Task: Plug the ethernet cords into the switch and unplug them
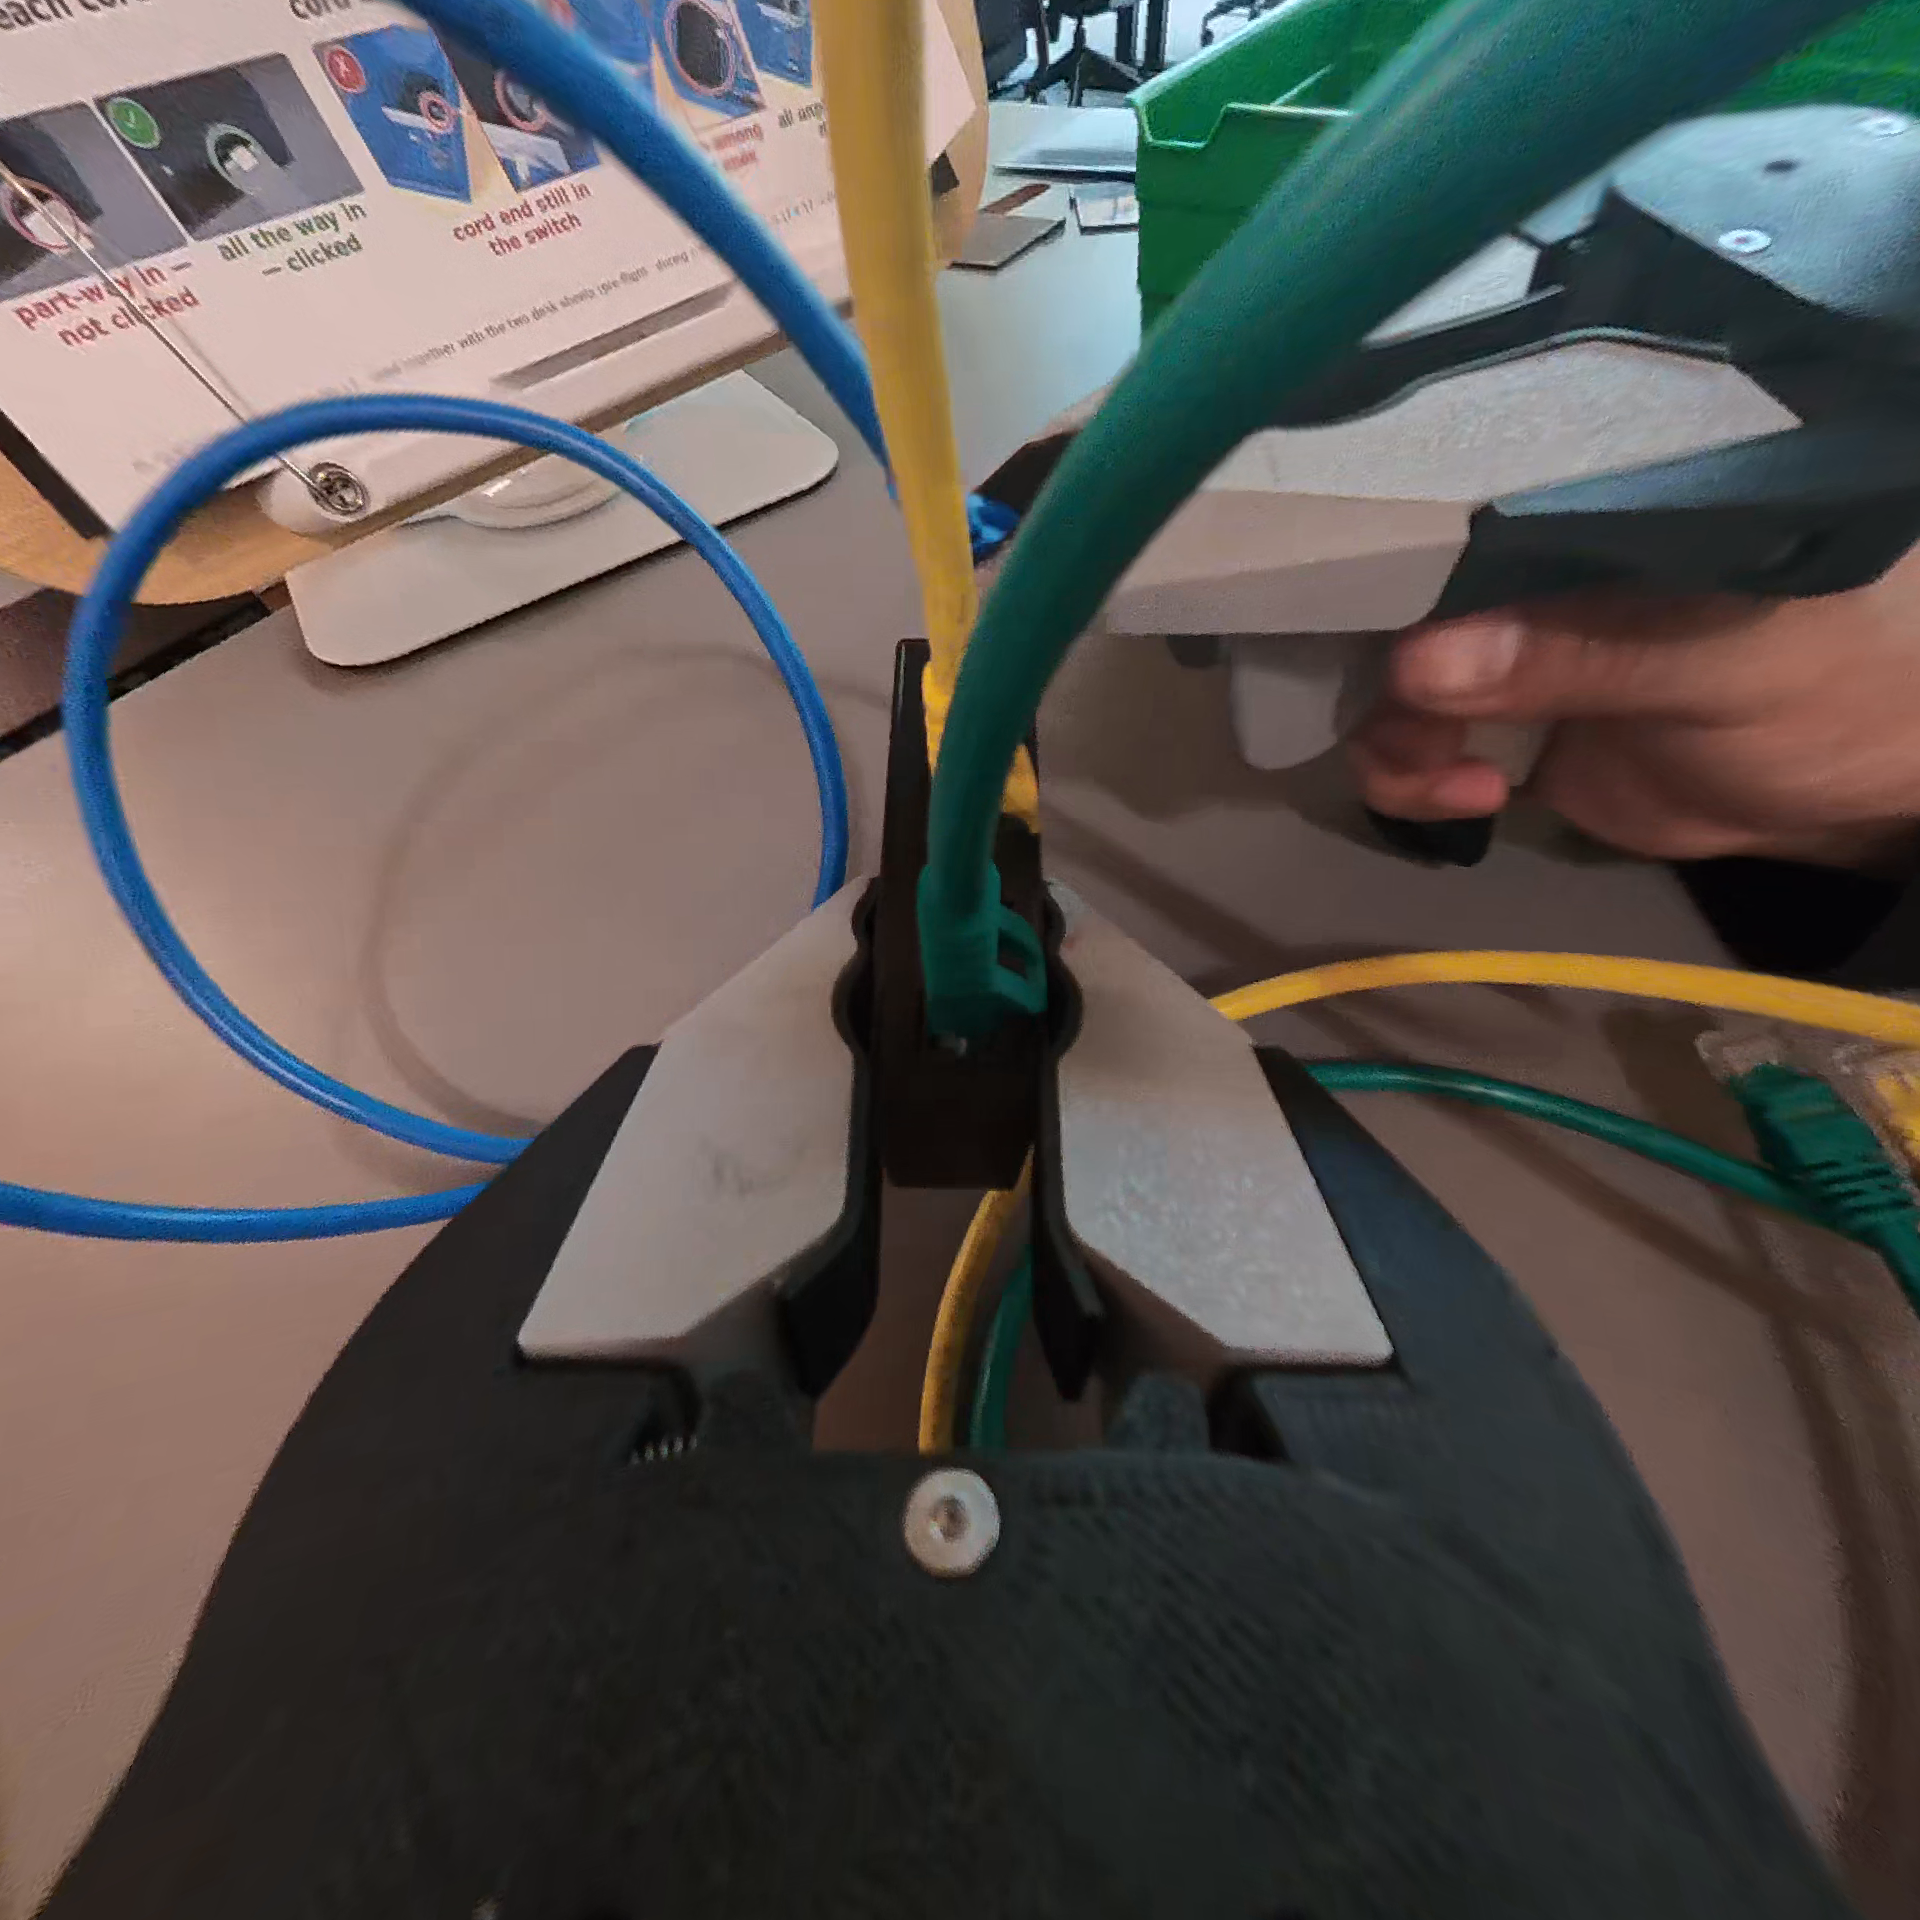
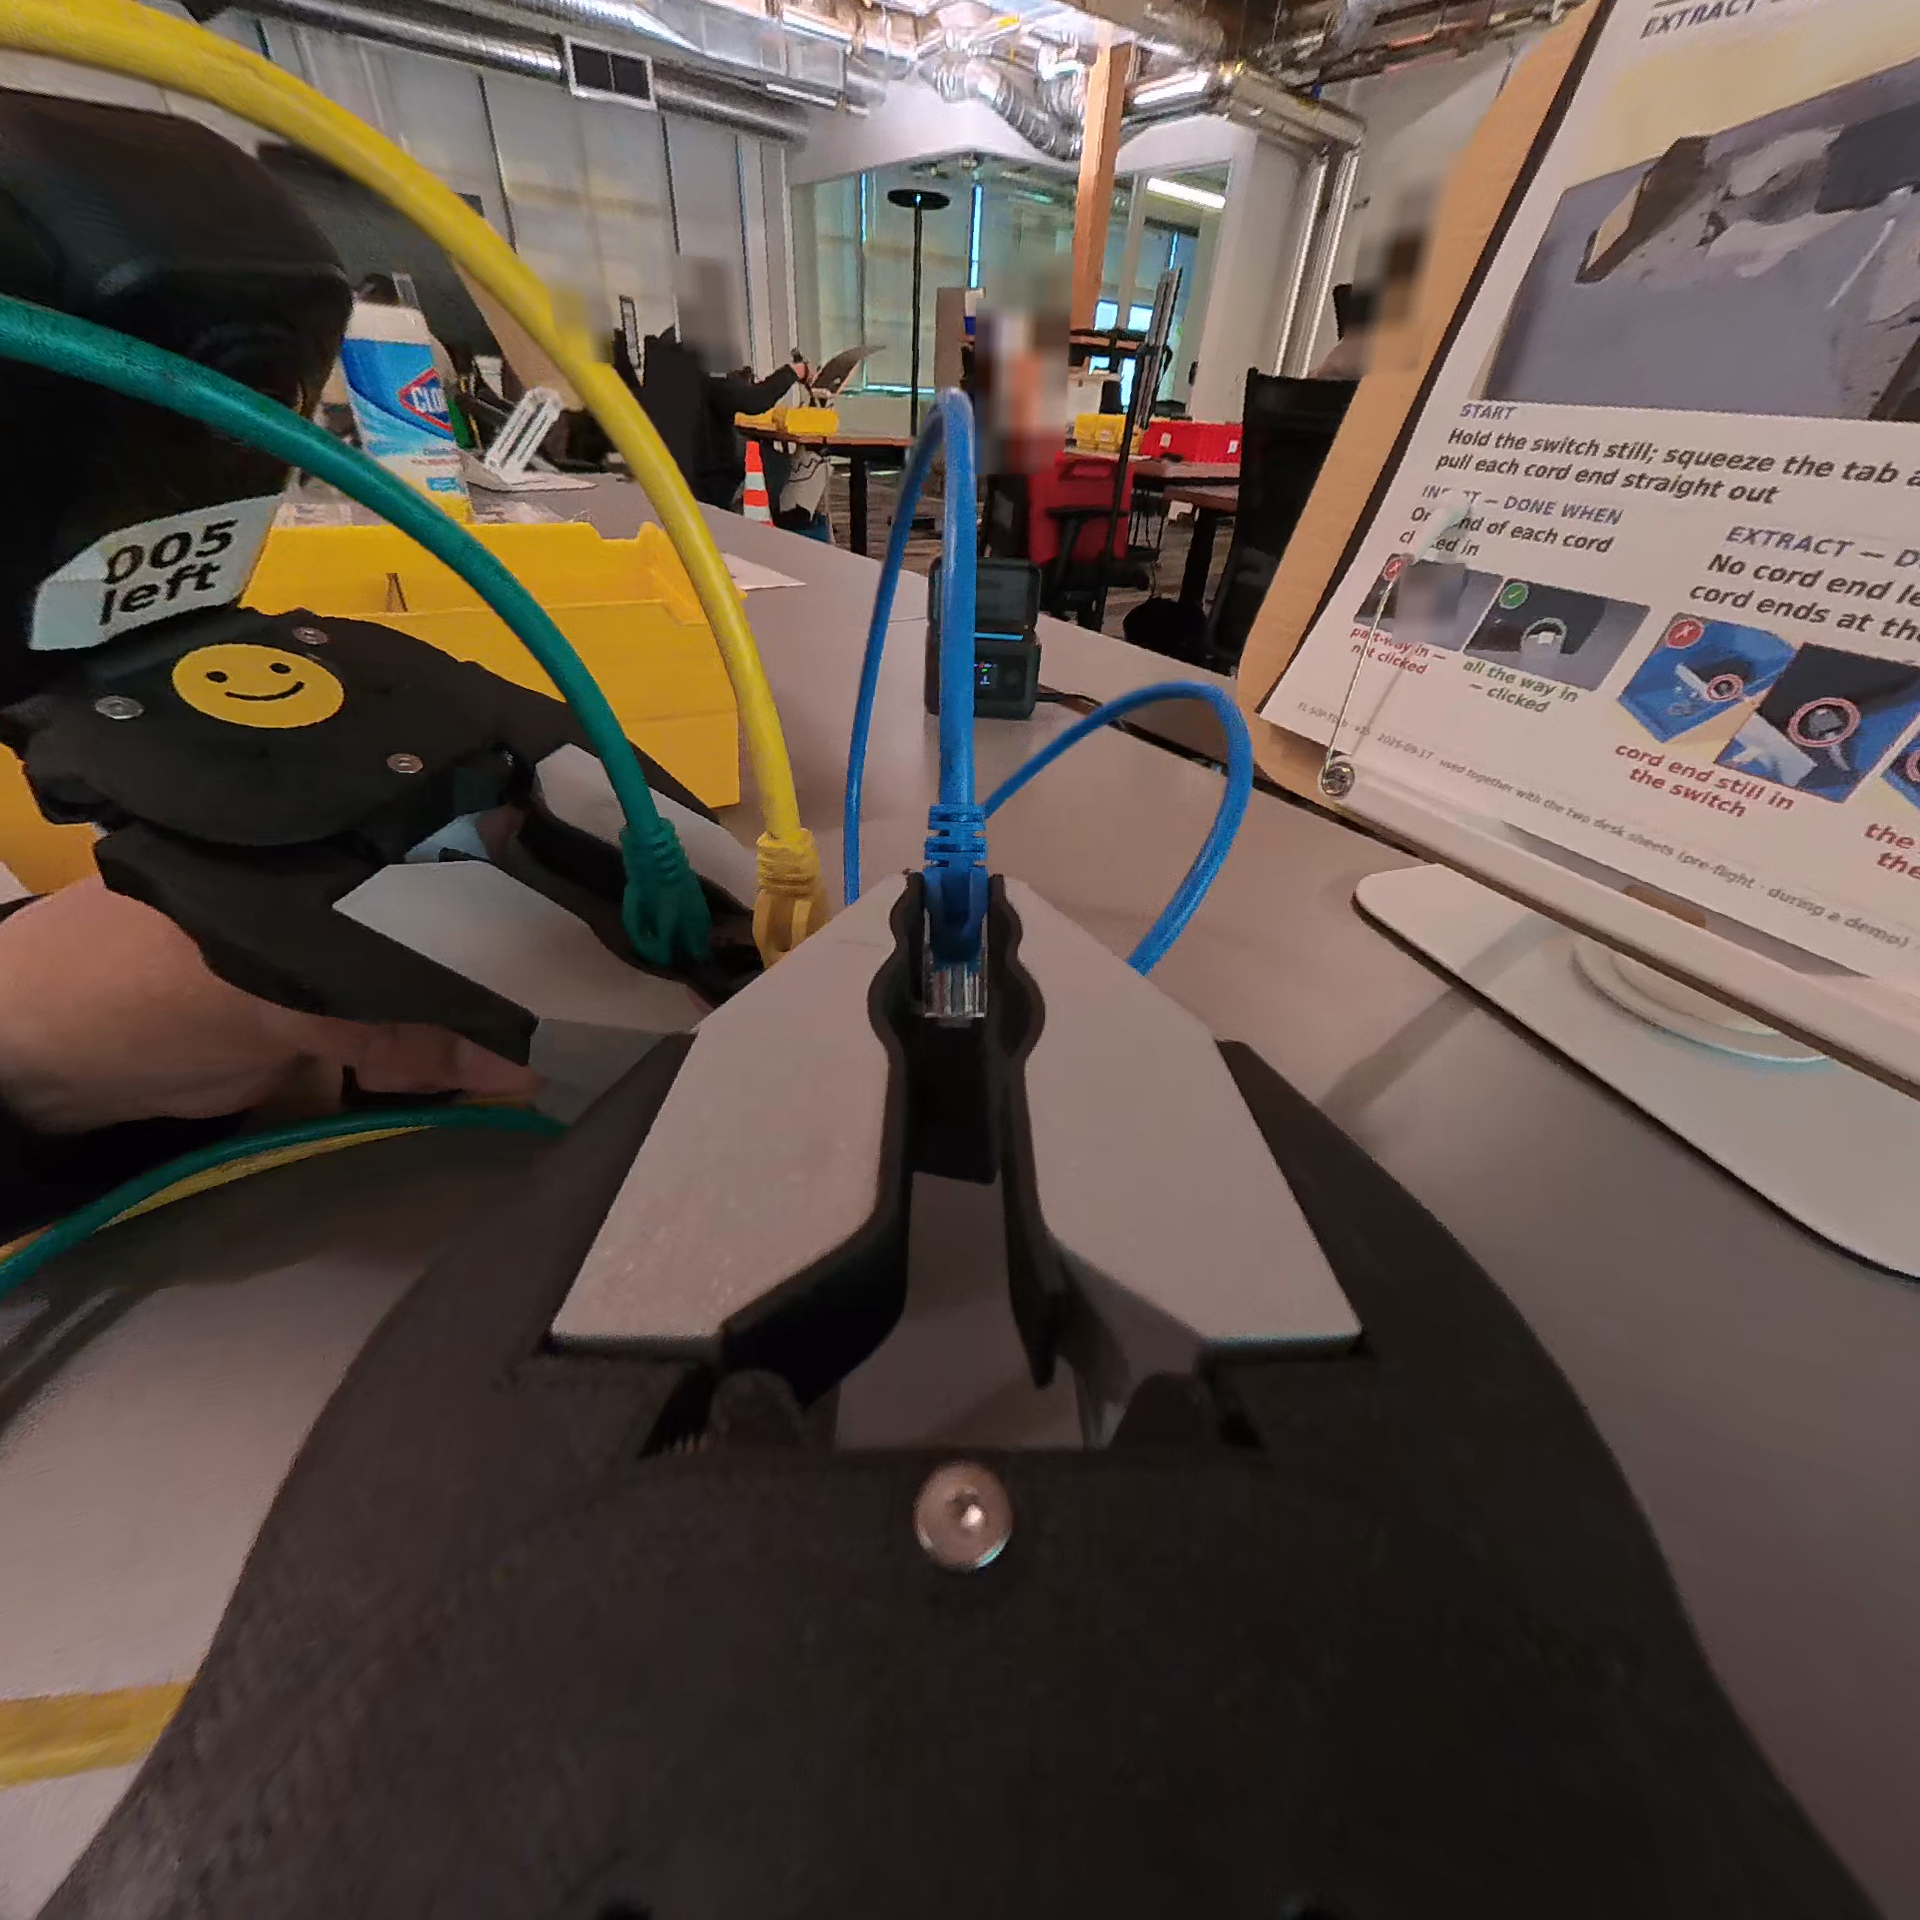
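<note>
In the left wrist view my left gripper (image 1: 956, 997) is shut on the black switch (image 1: 951, 1122), held edge-on. A green plug (image 1: 961, 956) and a yellow plug (image 1: 1023, 790) sit in its ports. In the right wrist view my right gripper (image 2: 956, 966) is shut on the blue cord's plug (image 2: 956, 935), clear tip towards the camera, apart from the switch. The left gripper (image 2: 717, 966) is just to its left, with the green plug (image 2: 660, 894) and yellow plug (image 2: 784, 883) standing up from it. The blue cord (image 1: 457, 831) loops over the table.
An instruction board on a white stand (image 2: 1662, 623) stands close on the right, also seen in the left wrist view (image 1: 364, 260). A yellow bin (image 2: 582, 623), a green bin (image 1: 1226, 156) and a small black device (image 2: 982, 655) are behind. Loose green and yellow cord ends (image 1: 1829, 1153) lie on the table.
</note>
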Tool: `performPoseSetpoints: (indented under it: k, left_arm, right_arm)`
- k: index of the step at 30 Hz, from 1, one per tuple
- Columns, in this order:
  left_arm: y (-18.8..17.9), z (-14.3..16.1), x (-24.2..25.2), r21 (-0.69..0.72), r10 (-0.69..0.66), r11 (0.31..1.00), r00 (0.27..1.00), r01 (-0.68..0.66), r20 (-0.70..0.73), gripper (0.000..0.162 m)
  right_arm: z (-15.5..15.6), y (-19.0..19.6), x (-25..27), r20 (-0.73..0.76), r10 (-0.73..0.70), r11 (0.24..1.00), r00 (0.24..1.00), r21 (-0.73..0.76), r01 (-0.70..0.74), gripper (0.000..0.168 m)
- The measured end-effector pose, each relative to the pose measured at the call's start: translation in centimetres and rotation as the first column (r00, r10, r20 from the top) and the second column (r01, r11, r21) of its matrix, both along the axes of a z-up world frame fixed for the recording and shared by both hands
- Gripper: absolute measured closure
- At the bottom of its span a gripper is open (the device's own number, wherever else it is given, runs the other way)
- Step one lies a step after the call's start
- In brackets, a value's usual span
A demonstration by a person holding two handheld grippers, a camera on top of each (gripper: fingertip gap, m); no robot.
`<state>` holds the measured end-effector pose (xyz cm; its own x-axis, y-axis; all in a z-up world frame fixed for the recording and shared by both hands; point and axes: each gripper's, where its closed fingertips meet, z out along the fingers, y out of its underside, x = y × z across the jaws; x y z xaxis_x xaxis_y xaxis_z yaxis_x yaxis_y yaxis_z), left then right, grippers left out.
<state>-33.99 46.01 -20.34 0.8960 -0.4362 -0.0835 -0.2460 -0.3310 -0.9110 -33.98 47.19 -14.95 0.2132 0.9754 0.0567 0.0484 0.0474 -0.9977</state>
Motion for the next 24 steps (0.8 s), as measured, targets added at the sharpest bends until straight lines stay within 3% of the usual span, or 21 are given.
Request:
performPoseSetpoints:
  k: [5,13,24]
  left_arm:
    - [-0.1,-0.2,0.5,0.022,-0.001,1.0,0.994,0.004,-0.106,0.137]
    - [-0.1,0.4,0.4,0.023,0.004,1.0,1.0,-0.004,0.009,0.136]
    - [0.0,0.8,0.4,0.049,0.033,0.998,0.999,-0.033,-0.005,0.137]
  right_arm:
    - [-0.2,0.1,-0.4,-0.011,-0.017,1.0,1.0,0.014,0.017,0.159]
    - [0.1,0.3,-0.3,-0.034,-0.025,0.999,0.999,0.026,0.026,0.159]
    - [0.0,-0.1,-0.9,-0.015,-0.031,0.998,0.999,0.054,0.032,0.159]
